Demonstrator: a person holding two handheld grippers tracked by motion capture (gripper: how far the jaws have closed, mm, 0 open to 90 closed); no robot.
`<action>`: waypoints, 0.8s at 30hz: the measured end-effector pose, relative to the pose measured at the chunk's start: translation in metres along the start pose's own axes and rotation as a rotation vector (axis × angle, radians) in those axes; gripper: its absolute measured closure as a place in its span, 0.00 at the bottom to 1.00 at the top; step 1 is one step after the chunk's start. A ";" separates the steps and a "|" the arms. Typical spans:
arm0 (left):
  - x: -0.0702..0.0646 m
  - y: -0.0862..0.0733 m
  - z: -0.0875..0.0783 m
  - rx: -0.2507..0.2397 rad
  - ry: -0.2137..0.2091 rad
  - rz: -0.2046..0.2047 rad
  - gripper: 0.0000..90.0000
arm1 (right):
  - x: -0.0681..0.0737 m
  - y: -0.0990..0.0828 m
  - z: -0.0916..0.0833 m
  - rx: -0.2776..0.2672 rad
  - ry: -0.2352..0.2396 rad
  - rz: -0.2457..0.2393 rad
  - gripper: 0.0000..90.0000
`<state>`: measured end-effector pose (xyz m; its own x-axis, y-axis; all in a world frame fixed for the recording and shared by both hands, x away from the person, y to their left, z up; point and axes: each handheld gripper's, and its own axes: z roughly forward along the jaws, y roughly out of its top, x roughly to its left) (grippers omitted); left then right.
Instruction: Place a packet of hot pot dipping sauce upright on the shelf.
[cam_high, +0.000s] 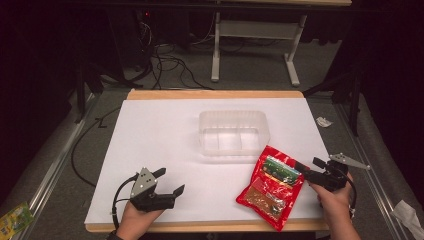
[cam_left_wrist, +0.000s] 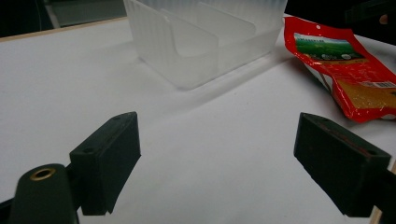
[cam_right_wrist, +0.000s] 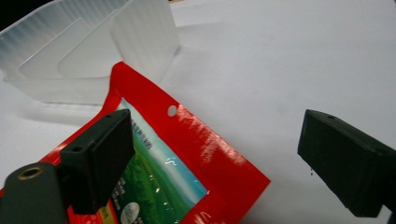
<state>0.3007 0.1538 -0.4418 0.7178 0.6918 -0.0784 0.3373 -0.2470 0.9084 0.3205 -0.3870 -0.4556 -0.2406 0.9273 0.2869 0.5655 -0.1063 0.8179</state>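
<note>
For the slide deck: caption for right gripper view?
Open right gripper poised over the red packet beside the clear bin.

Both the left gripper (cam_high: 167, 182) and the right gripper (cam_high: 306, 168) are matte black, with blocky wedge-shaped jaws and a brass-ringed hole near each camera. A grey three-cornered plate tops each, dotted with small screws. Black cables loop back toward the person's bare wrists.

Between the right jaws, the red pouch (cam_right_wrist: 187, 154) is gleaming, glossy plastic film; beyond it, the frosted, ribbed plastic tub (cam_right_wrist: 93, 56) is looking matt, the white bench (cam_right_wrist: 289, 60) smooth.
</note>
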 end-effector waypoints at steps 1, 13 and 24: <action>0.000 0.000 0.000 0.002 0.000 -0.002 0.17 | -0.002 0.000 0.001 0.001 0.001 0.001 0.13; 0.000 0.000 0.001 0.004 -0.008 0.004 0.17 | -0.011 -0.010 0.011 0.077 0.065 0.123 0.16; 0.000 0.000 0.000 0.001 -0.011 0.007 0.17 | -0.015 -0.016 0.012 0.105 0.145 0.196 0.25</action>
<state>0.3011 0.1541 -0.4417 0.7270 0.6823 -0.0767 0.3330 -0.2527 0.9084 0.3242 -0.3949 -0.4790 -0.2242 0.8307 0.5095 0.6895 -0.2342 0.6854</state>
